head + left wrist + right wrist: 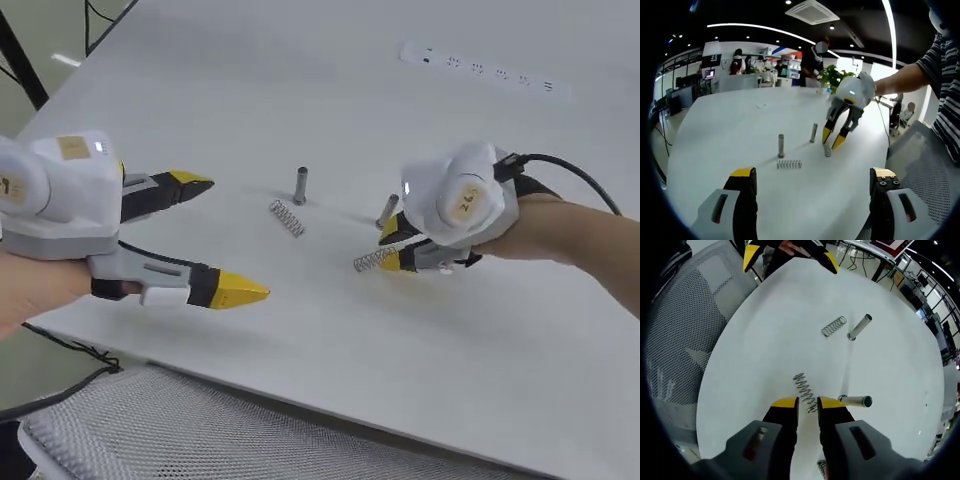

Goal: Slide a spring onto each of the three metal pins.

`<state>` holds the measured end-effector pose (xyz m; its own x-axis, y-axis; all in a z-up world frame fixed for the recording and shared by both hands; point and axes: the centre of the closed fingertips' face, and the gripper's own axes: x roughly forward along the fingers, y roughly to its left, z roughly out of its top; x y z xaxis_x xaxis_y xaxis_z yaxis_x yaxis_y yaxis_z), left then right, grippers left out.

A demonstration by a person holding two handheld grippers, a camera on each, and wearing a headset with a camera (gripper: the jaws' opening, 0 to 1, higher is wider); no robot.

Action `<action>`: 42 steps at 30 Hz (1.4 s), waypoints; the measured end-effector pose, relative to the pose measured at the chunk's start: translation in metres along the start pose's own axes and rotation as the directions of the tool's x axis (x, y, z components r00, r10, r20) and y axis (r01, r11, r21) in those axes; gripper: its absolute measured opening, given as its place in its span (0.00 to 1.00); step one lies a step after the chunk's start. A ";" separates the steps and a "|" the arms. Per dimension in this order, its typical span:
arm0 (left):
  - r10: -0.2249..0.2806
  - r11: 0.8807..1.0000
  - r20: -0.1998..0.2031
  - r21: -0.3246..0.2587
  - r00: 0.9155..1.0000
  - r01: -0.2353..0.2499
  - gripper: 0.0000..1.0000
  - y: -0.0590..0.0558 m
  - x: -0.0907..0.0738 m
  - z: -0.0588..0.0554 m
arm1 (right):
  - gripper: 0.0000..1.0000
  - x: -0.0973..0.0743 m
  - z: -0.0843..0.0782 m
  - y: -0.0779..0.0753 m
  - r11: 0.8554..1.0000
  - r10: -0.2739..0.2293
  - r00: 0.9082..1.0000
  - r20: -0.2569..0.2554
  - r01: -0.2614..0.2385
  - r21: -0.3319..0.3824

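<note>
Pinching one end of a thin coiled-wire spring (pixel 804 387), the right gripper (pixel 808 404) is holding its jaws nearly together around it, with the coil sticking out ahead of the tips. Just beside its right-hand jaw a short, smooth, round metal pin (pixel 856 401) is standing bare. Farther ahead of those jaws a second spring (pixel 834 326) is lying loose beside a second pin (pixel 860 327), also bare. The left gripper (pixel 813 174) is waiting with jaws wide apart, gripping nothing. Judging by this, no spring is seated yet; all the threading is lying ahead.
</note>
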<state>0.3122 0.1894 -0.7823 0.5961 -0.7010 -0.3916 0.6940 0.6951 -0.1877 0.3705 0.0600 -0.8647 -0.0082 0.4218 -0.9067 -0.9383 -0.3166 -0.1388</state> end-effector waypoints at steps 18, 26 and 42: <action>-0.039 0.999 -0.023 0.022 0.999 0.040 0.92 -0.013 0.007 0.003 | 0.13 -0.007 -0.003 0.012 0.994 -0.038 0.999 0.033 0.035 0.107; -0.089 0.995 -0.042 0.044 0.995 0.090 0.89 -0.025 0.016 0.006 | 0.13 -0.032 -0.006 0.013 0.979 -0.095 0.994 0.059 0.083 0.188; -0.167 0.983 -0.066 0.071 0.984 0.172 0.83 -0.041 0.035 0.014 | 0.13 -0.069 0.013 0.027 0.970 -0.144 0.986 0.086 0.123 0.210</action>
<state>0.3106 0.1341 -0.7758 0.4440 -0.7951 -0.4132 0.8130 0.5513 -0.1872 0.3412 0.0339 -0.8009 0.0973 0.5343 -0.8397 -0.9837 -0.0763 -0.1626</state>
